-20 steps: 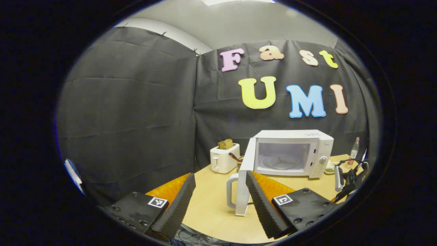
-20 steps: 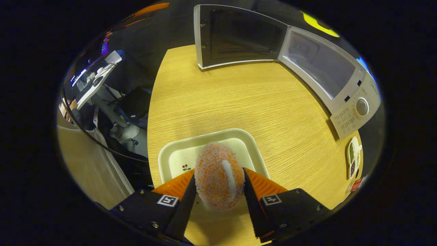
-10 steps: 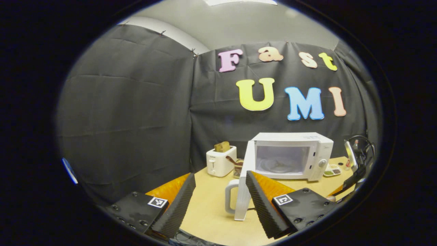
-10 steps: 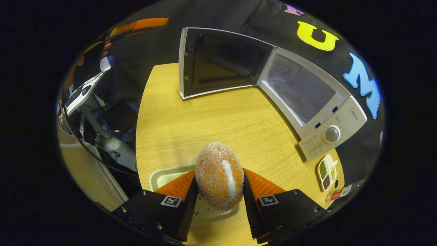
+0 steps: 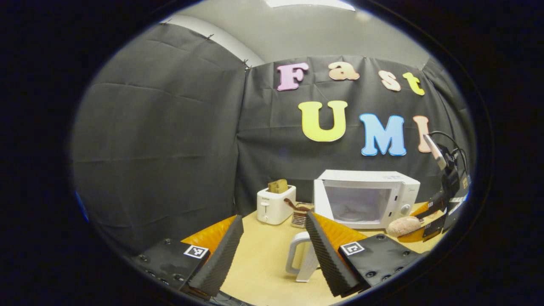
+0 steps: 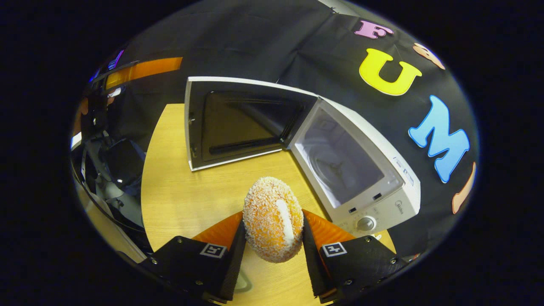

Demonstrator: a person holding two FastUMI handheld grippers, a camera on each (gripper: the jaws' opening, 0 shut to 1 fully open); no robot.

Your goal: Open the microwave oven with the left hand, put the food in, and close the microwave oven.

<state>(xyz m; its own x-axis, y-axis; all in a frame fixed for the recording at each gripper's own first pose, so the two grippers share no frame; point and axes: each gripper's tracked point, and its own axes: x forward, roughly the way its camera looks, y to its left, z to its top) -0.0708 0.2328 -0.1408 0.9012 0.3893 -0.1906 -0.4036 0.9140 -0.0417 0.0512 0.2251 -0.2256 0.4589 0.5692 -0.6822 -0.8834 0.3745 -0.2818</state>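
Right gripper [image 6: 272, 246]: jaws pinching crumb-coated orange oval food [image 6: 273, 223] at mid-sides. Looks light, soft, crumbly; use min. squeeze. Left gripper [image 5: 272, 250]: jaws spread, empty.

Surface: a wooden table [image 6: 178, 204] was seen.
Resting on it: microwave oven [image 5: 382, 187], toaster [image 5: 274, 205], door swung open.

The left gripper [image 5: 272, 250] hangs with its ribbed black fingers spread wide and empty; the right gripper [image 6: 272, 250] has both fingers pressed on a crumbed orange bun [image 6: 273, 224]
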